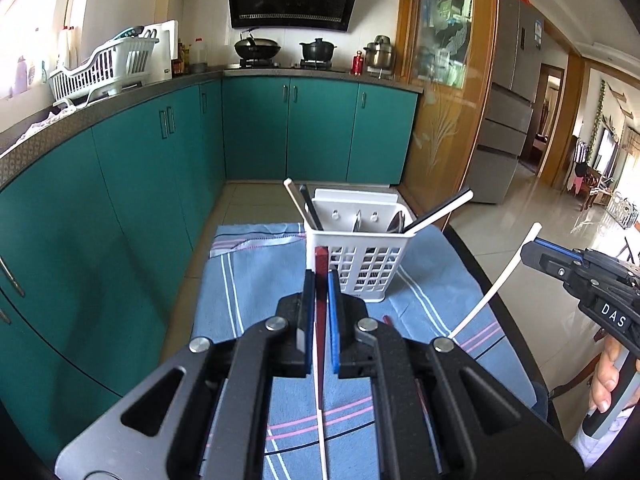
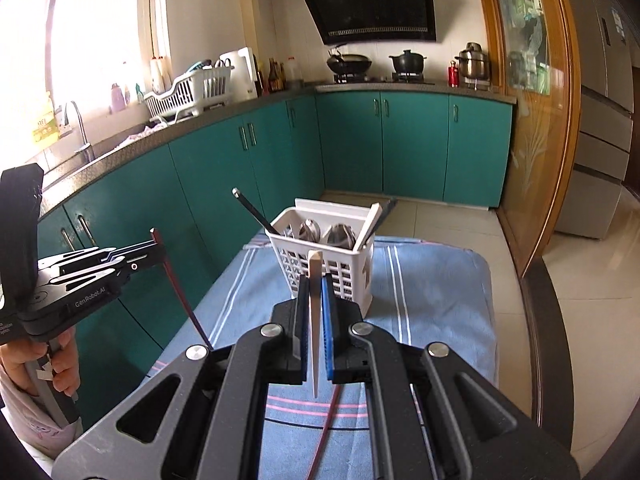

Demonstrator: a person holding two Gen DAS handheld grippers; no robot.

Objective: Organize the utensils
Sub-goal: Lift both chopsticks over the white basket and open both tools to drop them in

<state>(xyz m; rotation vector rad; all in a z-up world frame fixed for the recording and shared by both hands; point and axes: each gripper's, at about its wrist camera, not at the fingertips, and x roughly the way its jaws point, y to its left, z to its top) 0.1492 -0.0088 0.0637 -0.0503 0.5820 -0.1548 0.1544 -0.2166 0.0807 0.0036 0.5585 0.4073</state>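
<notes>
Basically, tabletop (image 2: 440, 280) w/ a blue striped cloth (image 1: 248, 280) carries the white basket (image 1: 360, 264), already holding spoons and a few chopsticks. Left gripper (image 1: 320, 276) has its jaws clamped on a dark red chopstick (image 1: 321, 264), right gripper (image 2: 316, 280) clamped on a white chopstick (image 2: 314, 268); both hang above the cloth, near the basket but not yet in it. Risk, imo: thin sticks pinched near one end can swivel, snag on the basket rim or leaning chopsticks, tip the light basket, or slip out onto the floor.

black claw (image 1: 319, 280), blue pads (silver screws)
</notes>
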